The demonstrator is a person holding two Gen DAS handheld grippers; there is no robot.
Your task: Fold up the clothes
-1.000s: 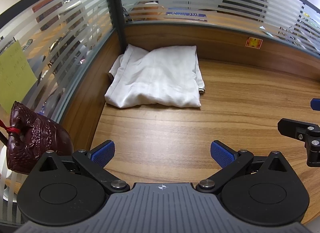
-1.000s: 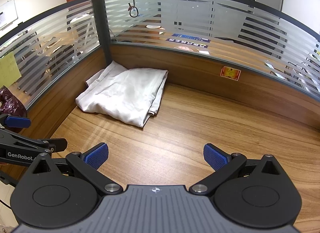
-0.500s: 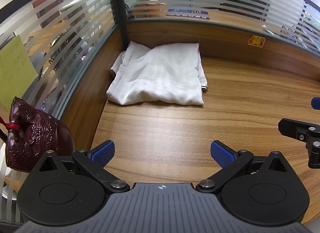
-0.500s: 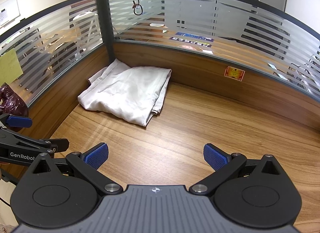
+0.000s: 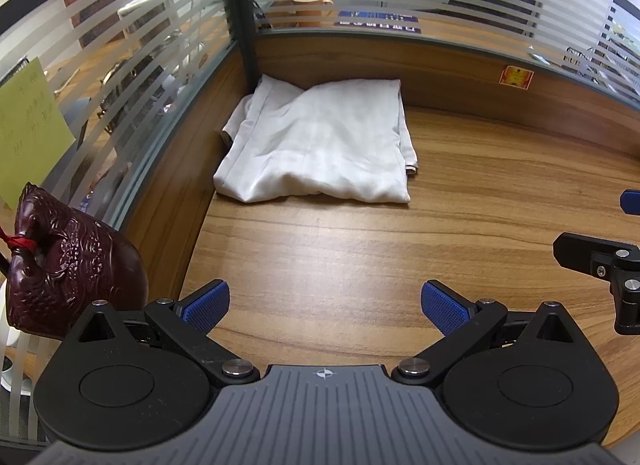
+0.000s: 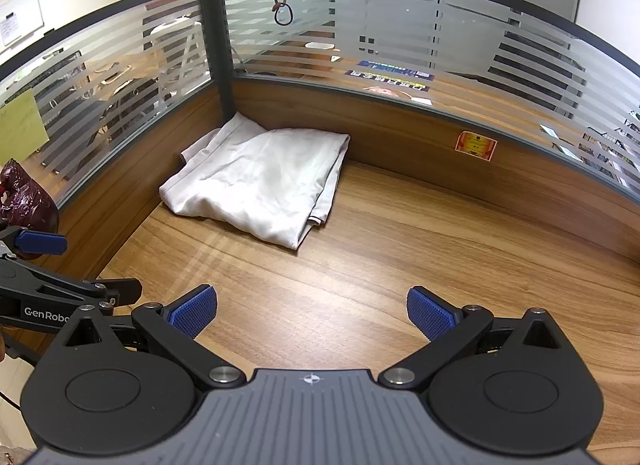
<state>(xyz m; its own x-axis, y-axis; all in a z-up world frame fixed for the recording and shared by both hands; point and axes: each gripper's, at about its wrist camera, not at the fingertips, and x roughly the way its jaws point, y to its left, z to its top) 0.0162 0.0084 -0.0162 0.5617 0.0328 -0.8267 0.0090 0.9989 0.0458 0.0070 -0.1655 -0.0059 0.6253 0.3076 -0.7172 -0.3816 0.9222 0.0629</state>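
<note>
A white garment (image 5: 320,145), folded into a rough rectangle, lies in the far left corner of the wooden desk (image 5: 360,249); it also shows in the right wrist view (image 6: 260,181). My left gripper (image 5: 325,303) is open and empty, hovering over bare desk well short of the garment. My right gripper (image 6: 312,311) is open and empty, also over bare desk short of the garment. Part of the right gripper shows at the right edge of the left wrist view (image 5: 600,265), and part of the left gripper shows at the left edge of the right wrist view (image 6: 48,285).
Wood-and-striped-glass partitions (image 6: 400,65) wall the desk at back and left. A dark red carved ornament (image 5: 68,265) stands at the left beside my left gripper. A yellow note (image 5: 28,121) is stuck on the glass. A hook (image 6: 283,13) hangs over the partition.
Both views have drifted slightly, so the garment sits a little further right in frame. Both grippers stay open and empty; the garment has not moved.
</note>
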